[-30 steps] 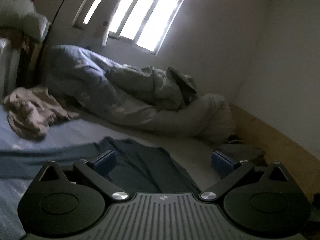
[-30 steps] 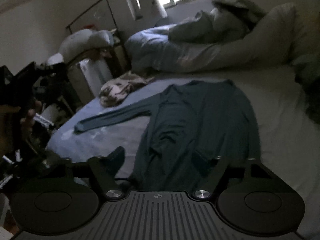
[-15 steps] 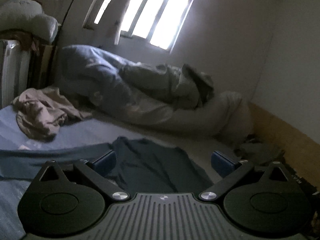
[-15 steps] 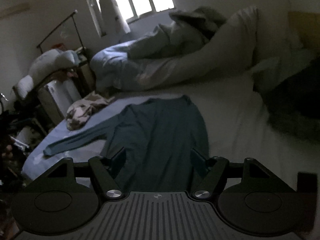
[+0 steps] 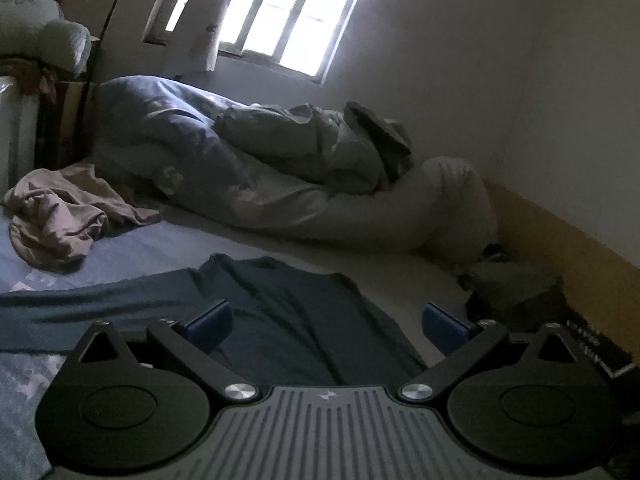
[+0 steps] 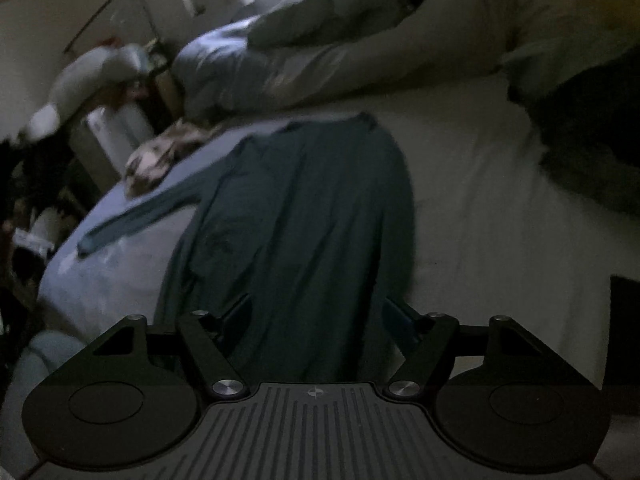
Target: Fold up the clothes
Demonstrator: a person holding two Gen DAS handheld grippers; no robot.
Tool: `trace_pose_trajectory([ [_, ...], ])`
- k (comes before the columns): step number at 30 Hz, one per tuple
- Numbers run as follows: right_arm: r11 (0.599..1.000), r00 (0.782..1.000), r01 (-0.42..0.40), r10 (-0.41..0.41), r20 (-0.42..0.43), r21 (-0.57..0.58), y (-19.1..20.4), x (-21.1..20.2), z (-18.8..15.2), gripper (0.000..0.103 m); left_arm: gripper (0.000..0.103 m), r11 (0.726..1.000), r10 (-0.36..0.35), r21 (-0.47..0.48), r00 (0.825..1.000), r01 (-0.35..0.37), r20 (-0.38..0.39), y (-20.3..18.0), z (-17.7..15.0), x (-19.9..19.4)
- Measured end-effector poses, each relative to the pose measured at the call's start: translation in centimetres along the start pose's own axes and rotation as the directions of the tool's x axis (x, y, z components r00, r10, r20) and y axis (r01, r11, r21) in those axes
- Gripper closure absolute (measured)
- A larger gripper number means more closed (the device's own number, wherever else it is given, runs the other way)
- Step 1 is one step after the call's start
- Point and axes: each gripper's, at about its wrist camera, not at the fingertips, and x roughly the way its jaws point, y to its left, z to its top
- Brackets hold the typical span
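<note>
Far left: a rack (image 5: 24, 92) stacked with pale bundles (image 5: 44, 40), contents blurred, not told apart. Right of it, near the bed's left edge, a crumpled beige garment (image 5: 68, 216) on the blue sheet (image 5: 132, 248). Along the far side under the window (image 5: 280, 12), a heaped duvet (image 5: 224, 164), running right into a pale bolster (image 5: 452, 208). Far right by the wall, a dark heap (image 5: 516, 292) and a dark strip with white lettering, too blurred to read.

Spread flat mid-bed: a dark teal shirt (image 6: 312, 216), collar toward the far side, one long sleeve (image 6: 140, 220) stretched out left across the sheet, hem toward the near edge.

Left gripper (image 5: 326, 322) spread wide, nothing between the blue pads (image 5: 210, 320); shirt's upper body and collar seen lying beyond and below the gap, left pad in front of the sleeve's root, right pad in front of bare mattress (image 5: 400, 280). Touching the cloth or hovering: cannot tell.

Right gripper (image 6: 316, 316) also spread wide, nothing pinched; shirt's lower body filling the gap between both fingers (image 6: 236, 312), cloth running beneath them toward the near edge. Contact with the fabric not clear in the dim, blurred view.

No readable brand or label anywhere.
</note>
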Motion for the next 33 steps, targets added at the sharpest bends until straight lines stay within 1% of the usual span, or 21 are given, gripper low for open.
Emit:
trace_pose_trajectory([
  [3, 0.999, 0.998, -0.033, 0.033, -0.051, -0.001, 1.2, 0.1, -2.3, 0.029, 0.000, 1.000, -0.009, 0.019, 1.000, 0.010, -0.028, -0.6, -0.9, -1.1],
  [6, 0.998, 0.994, -0.030, 0.023, -0.110, -0.062, 3.1, 0.4, -4.7, 0.030, 0.000, 0.999, -0.005, 0.048, 0.998, 0.007, -0.056, -1.3, -1.5, -2.5],
  [8, 0.996, 0.989, -0.068, 0.059, -0.133, -0.065, 4.6, 0.7, -6.0, 0.030, 0.000, 0.999, 0.011, 0.053, 0.997, -0.007, -0.077, -1.7, -1.7, -3.7],
  [10, 0.988, 0.982, -0.126, 0.110, -0.156, -0.093, 6.8, 1.7, -7.1, 0.030, 0.000, 0.998, 0.050, 0.038, 0.996, -0.047, -0.074, -1.9, -1.7, -5.4],
  [11, 0.982, 0.977, -0.154, 0.135, -0.167, -0.106, 7.9, 2.3, -7.6, 0.030, 0.000, 0.997, 0.079, 0.031, 0.995, -0.077, -0.061, -1.9, -1.5, -6.6],
  [14, 0.962, 0.969, -0.201, 0.168, -0.179, -0.184, 11.3, 4.3, -8.3, 0.031, 0.000, 0.985, 0.173, 0.011, 0.985, -0.173, 0.010, -1.9, -0.4, -11.3],
  [16, 0.954, 0.964, -0.218, 0.178, -0.197, -0.207, 12.9, 5.5, -8.4, 0.031, 0.000, 0.971, 0.238, -0.002, 0.969, -0.238, 0.074, -1.9, 0.5, -14.7],
  [18, 0.939, 0.961, -0.235, 0.186, -0.202, -0.251, 14.8, 6.8, -8.6, 0.031, 0.000, 0.953, 0.300, -0.015, 0.944, -0.301, 0.133, -2.0, 1.2, -17.8],
  [20, 0.922, 0.962, -0.243, 0.189, -0.199, -0.300, 16.5, 7.7, -8.6, 0.031, 0.000, 0.936, 0.351, -0.040, 0.921, -0.350, 0.171, -1.8, 1.6, -20.3],
  [23, 0.911, 0.965, -0.243, 0.192, -0.178, -0.334, 18.3, 8.6, -8.4, 0.031, 0.000, 0.911, 0.412, -0.092, 0.892, -0.402, 0.185, -1.1, 1.9, -23.1],
  [24, 0.908, 0.969, -0.230, 0.182, -0.167, -0.349, 18.9, 8.9, -8.3, 0.031, 0.000, 0.901, 0.434, -0.108, 0.880, -0.421, 0.193, -1.0, 2.0, -23.9],
  [26, 0.894, 0.970, -0.229, 0.175, -0.169, -0.384, 20.0, 9.4, -8.4, 0.031, 0.000, 0.884, 0.467, -0.134, 0.857, -0.448, 0.219, -0.8, 2.1, -25.3],
  [29, 0.872, 0.969, -0.233, 0.169, -0.182, -0.430, 21.5, 10.6, -9.2, 0.031, 0.000, 0.851, 0.525, -0.145, 0.811, -0.504, 0.259, -0.7, 2.4, -27.1],
  [30, 0.865, 0.968, -0.235, 0.169, -0.184, -0.443, 22.0, 10.7, -9.2, 0.031, 0.000, 0.843, 0.537, -0.145, 0.803, -0.517, 0.259, -0.6, 2.5, -27.3],
  [33, 0.843, 0.968, -0.239, 0.167, -0.188, -0.482, 23.5, 11.2, -9.3, 0.031, 0.000, 0.824, 0.566, -0.143, 0.786, -0.548, 0.249, 0.0, 2.5, -27.6],
])
